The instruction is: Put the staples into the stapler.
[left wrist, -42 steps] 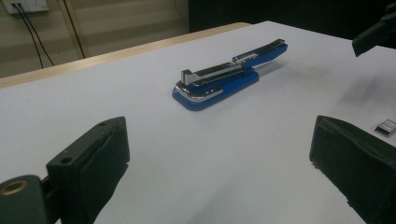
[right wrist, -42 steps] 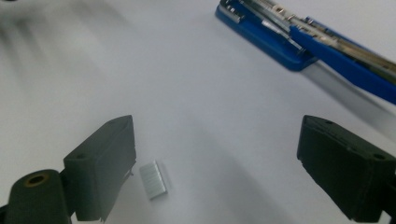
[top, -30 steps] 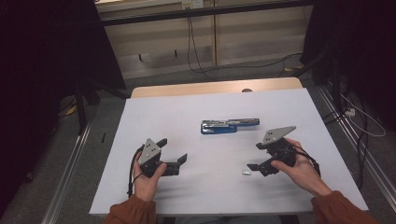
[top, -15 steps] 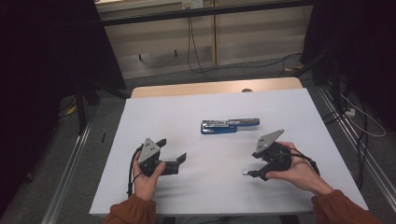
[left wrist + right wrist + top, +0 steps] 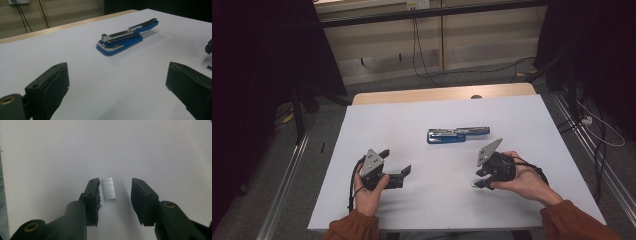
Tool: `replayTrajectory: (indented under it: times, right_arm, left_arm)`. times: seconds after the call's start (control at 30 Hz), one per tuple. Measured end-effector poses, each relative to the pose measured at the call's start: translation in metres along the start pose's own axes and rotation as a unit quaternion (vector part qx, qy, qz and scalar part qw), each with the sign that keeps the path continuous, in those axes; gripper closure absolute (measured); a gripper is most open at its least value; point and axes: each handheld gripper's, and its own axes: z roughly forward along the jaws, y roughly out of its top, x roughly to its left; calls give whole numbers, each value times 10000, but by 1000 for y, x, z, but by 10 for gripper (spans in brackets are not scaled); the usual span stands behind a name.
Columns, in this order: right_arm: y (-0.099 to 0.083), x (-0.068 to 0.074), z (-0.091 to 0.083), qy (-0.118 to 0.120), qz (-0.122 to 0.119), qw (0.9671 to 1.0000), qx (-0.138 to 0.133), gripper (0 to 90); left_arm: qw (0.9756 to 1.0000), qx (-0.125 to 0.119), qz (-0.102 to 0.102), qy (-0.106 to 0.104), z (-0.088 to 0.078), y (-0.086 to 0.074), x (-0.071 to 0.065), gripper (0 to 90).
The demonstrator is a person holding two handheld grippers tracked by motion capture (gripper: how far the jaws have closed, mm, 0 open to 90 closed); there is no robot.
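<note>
A blue and chrome stapler (image 5: 458,134) lies closed at the middle of the white table (image 5: 422,110); the left gripper view has it straight ahead (image 5: 127,35). My left gripper (image 5: 397,161) rests on the table at the near left, jaws wide open and with nothing between them (image 5: 117,82). My right gripper (image 5: 476,179) points down at the near right. A small silver strip of staples (image 5: 109,188) lies flat between its jaws (image 5: 115,188), close to the left pad and apart from the right one. These jaws have just been closing and are not pressing on the strip.
The table's wooden far edge (image 5: 442,94) borders a floor with cables (image 5: 422,55). Metal rails (image 5: 287,175) run along both sides of the table. White surface lies bare between the stapler and both grippers.
My right gripper has shifted slightly left and tipped down over the staple strip, and its jaws have narrowed around it. The left gripper and stapler have not moved.
</note>
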Motion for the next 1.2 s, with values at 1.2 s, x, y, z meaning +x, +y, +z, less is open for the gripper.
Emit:
replayTrajectory:
  times: [1.2]
  right_arm:
    - [9,2,16,183,-295,9977,585,790]
  left_arm:
    - [10000,2,36,-19,1,0,-1,51]
